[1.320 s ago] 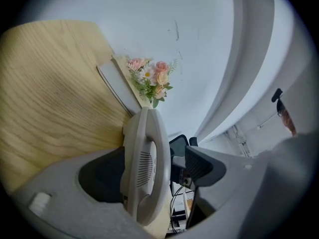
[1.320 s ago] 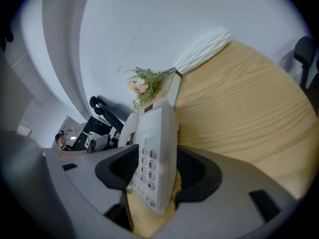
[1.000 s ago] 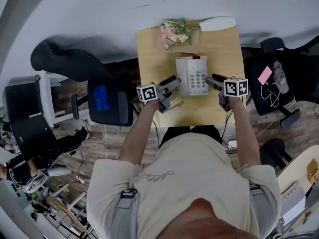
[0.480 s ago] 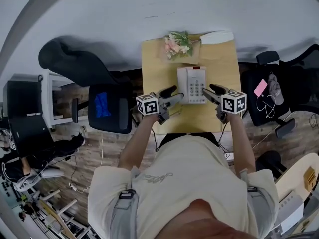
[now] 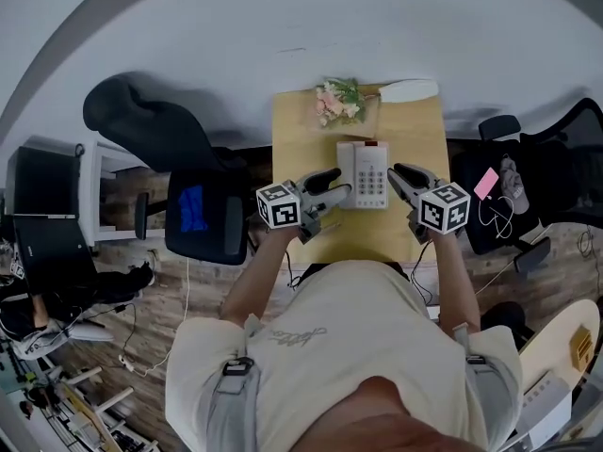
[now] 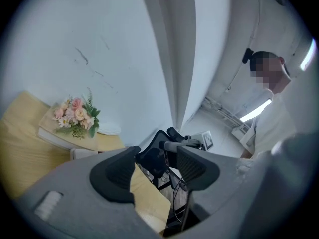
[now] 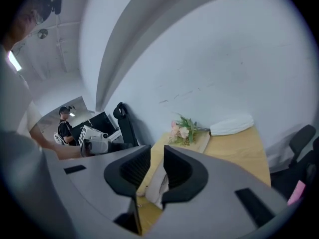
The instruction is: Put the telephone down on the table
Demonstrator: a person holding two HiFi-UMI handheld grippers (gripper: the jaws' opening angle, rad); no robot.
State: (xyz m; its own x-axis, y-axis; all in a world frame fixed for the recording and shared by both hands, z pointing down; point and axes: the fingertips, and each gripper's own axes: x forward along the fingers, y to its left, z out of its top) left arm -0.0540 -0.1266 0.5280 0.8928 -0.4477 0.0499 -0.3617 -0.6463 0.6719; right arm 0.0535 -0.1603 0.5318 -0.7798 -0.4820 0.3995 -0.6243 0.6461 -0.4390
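Observation:
The white telephone [image 5: 364, 173] lies flat on the light wooden table [image 5: 311, 135], handset on its cradle. My left gripper [image 5: 341, 182] hovers just left of it and my right gripper [image 5: 396, 173] just right of it, both lifted above the tabletop and apart from the phone. In the left gripper view the left gripper [image 6: 155, 169] has a wide gap and its jaws are closing on nothing. In the right gripper view the right gripper [image 7: 155, 172] shows a narrow gap, also closing, with only the telephone [image 7: 158, 184] far below seen through it.
A bunch of pink flowers [image 5: 337, 102] rests on a flat box at the table's back edge, with a white oblong object [image 5: 410, 90] at the back right corner. Black office chairs stand left [image 5: 203, 210] and right [image 5: 499, 191] of the table. The wall is right behind it.
Both grippers have risen away from the tabletop and rolled a little. The right jaws have narrowed a lot, the left slightly. The telephone has stayed put.

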